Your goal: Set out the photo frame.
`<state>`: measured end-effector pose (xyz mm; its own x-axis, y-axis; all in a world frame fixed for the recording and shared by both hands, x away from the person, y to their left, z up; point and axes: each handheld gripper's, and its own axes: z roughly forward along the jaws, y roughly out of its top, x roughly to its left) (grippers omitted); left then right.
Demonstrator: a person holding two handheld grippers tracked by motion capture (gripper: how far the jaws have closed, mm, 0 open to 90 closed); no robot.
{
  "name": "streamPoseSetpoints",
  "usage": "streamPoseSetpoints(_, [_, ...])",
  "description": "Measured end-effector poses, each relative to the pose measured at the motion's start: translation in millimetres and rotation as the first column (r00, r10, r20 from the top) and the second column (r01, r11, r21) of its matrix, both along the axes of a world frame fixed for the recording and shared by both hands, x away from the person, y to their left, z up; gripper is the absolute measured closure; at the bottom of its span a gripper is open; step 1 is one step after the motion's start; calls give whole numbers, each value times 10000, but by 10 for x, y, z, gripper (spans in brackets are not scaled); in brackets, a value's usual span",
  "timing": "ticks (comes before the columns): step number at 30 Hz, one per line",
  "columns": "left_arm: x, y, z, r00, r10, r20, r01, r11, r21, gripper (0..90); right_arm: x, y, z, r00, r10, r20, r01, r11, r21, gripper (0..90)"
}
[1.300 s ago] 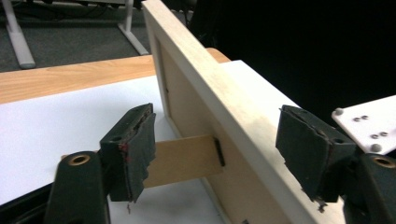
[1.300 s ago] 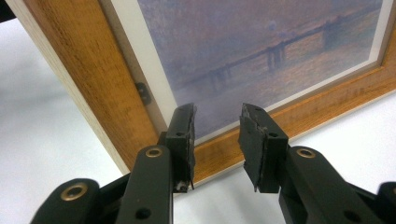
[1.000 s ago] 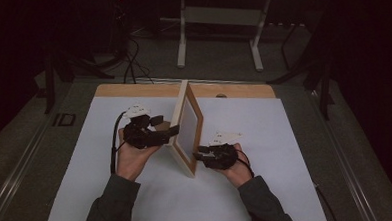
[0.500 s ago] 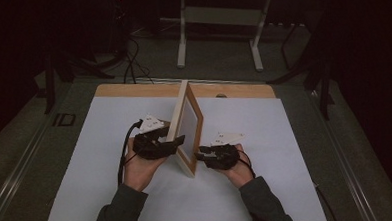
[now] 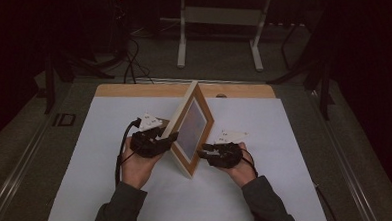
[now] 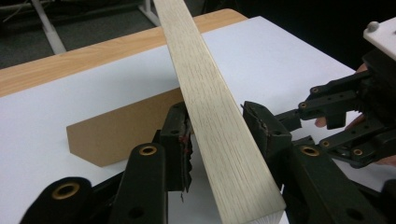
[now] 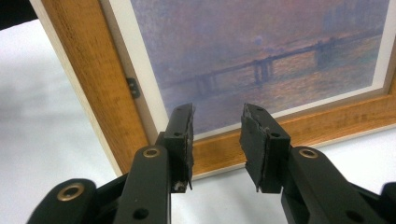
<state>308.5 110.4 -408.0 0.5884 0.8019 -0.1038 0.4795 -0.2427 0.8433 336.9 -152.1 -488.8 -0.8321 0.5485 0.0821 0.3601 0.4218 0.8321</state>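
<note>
- Two hand-held grippers flank the upright wooden picture frame (image 5: 190, 132) on the white table (image 5: 295, 136).
- Left hand-held gripper (image 6: 217, 128) straddles its pale edge, jaws apart; close squarely.
- Right hand-held gripper (image 7: 217, 122) gapes before the print; steady it.

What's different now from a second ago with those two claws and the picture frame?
The left claw slid down along the picture frame toward the person; its jaws now straddle the frame's edge. The right claw stayed open beside the frame's front, and the frame stayed upright on the table.
</note>
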Motion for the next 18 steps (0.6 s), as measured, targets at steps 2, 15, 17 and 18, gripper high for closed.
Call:
streamPoseSetpoints(2, [21, 23, 0, 10000, 16, -39, -16, 10000, -15, 659, 0, -9, 4, 10000, -12, 18, 12, 10000, -16, 638])
streamPoseSetpoints(15, [194, 168, -23, 9961, -855, -219, 845, 9955, -429, 705, 14, -41, 81, 9994, -222, 279, 218, 9997, 134, 637])
streamPoseSetpoints(17, [217, 178, -21, 9942, -1055, -199, 1046, 9936, -423, 706, 15, -45, 86, 9993, -229, 304, 226, 9997, 112, 637])
streamPoseSetpoints(18, [217, 178, -21, 9942, -1055, -199, 1046, 9936, -423, 707, 15, -45, 86, 9993, -229, 304, 226, 9997, 112, 637])
